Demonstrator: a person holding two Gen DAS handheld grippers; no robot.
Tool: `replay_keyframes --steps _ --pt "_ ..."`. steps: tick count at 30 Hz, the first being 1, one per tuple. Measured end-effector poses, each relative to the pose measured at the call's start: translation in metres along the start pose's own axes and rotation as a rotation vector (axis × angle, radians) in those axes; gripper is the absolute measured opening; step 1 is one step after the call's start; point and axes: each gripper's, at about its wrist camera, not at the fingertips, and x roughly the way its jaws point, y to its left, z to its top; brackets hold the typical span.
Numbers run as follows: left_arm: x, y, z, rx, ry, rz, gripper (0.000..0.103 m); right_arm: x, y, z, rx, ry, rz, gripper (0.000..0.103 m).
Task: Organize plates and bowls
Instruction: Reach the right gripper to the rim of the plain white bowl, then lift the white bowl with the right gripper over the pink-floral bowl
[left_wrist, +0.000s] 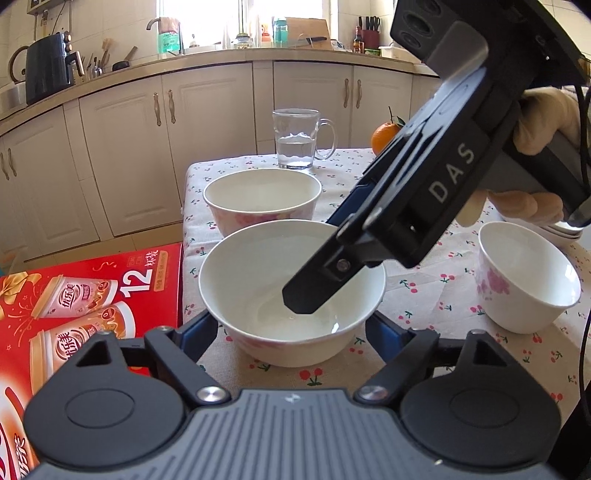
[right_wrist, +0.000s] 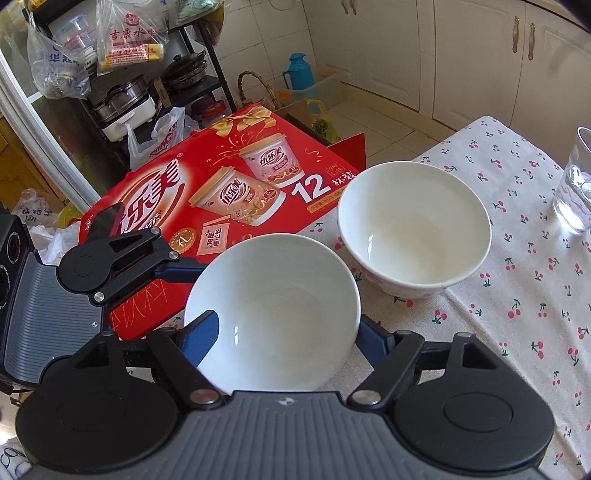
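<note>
A white bowl (left_wrist: 258, 280) (right_wrist: 280, 288) stands near the table's left edge. My left gripper (left_wrist: 293, 325) holds it low down, a blue pad pressed on each side of its body. In the right wrist view one left finger (right_wrist: 181, 271) meets the bowl's side. My right gripper (left_wrist: 321, 258) (right_wrist: 284, 332) reaches down over the same bowl, open: one finger (left_wrist: 306, 295) hangs inside it and the other is outside the far wall. A second large bowl (left_wrist: 262, 195) (right_wrist: 413, 229) sits just behind. A small flowered bowl (left_wrist: 528, 280) stands to the right.
A glass mug (left_wrist: 295, 138) (right_wrist: 574, 195) with water and an orange (left_wrist: 384, 136) stand at the table's far side. Stacked plates (left_wrist: 565, 230) peek out behind the gloved hand. A red gift box (left_wrist: 92, 295) (right_wrist: 221, 192) lies against the table's left edge.
</note>
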Motion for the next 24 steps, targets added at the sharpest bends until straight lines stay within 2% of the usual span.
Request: replay_keyframes --steps 9,12,14,24 --pt "-0.007 -0.008 0.006 0.027 0.004 0.005 0.086 -0.011 0.003 -0.004 0.013 -0.022 0.006 0.084" --pt "-0.012 -0.013 0.007 0.034 0.002 0.008 0.086 -0.023 0.004 -0.008 0.020 -0.043 -0.006 0.076" --pt "-0.017 -0.017 0.007 0.031 0.001 0.000 0.086 -0.030 0.006 -0.011 0.023 -0.052 -0.025 0.068" --pt "-0.039 -0.043 0.018 0.063 -0.025 -0.033 0.087 -0.062 0.010 -0.035 0.042 -0.074 -0.052 0.065"
